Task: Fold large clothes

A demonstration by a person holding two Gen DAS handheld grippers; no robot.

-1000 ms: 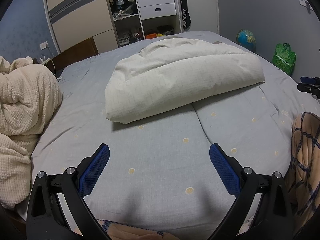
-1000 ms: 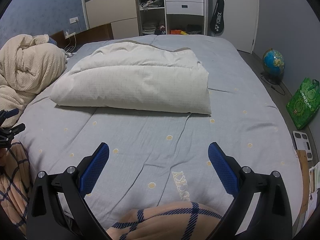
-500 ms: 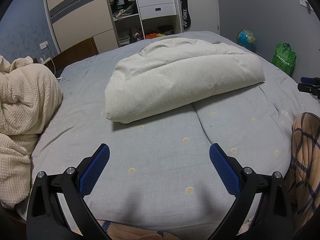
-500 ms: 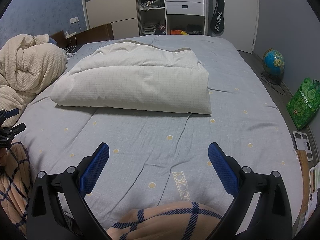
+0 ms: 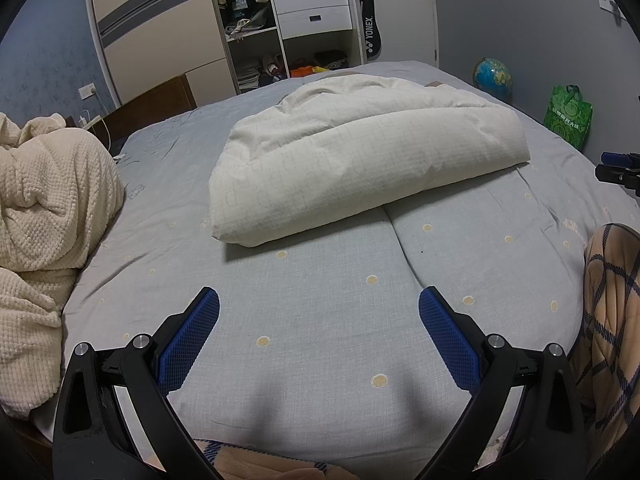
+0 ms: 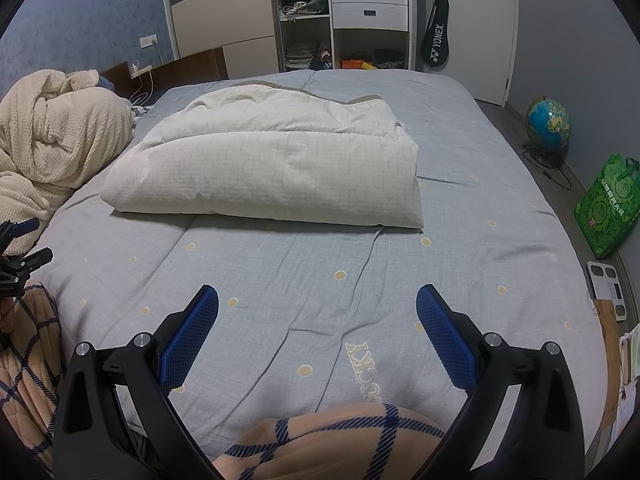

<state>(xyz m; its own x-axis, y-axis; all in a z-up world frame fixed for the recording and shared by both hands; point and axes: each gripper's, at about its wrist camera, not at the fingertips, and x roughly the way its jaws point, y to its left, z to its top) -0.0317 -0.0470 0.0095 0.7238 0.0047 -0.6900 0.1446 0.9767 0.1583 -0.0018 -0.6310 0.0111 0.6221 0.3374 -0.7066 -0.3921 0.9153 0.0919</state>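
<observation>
A folded off-white quilt (image 5: pixel 360 152) lies on the middle of the grey-blue dotted bed (image 5: pixel 320 280); it also shows in the right wrist view (image 6: pixel 276 168). My left gripper (image 5: pixel 319 308) is open and empty, hovering over the near part of the bed, well short of the quilt. My right gripper (image 6: pixel 317 306) is open and empty, also over the near bed. A crumpled cream waffle blanket (image 5: pixel 44 216) sits at the bed's left side, also seen in the right wrist view (image 6: pixel 52 136).
My plaid-trousered legs (image 6: pixel 336 440) are at the bed's near edge. A wardrobe and white drawers (image 6: pixel 368 0) stand behind the bed. A globe (image 6: pixel 548 124), a green bag (image 6: pixel 608 204) and a scale (image 6: pixel 608 288) are on the floor at right.
</observation>
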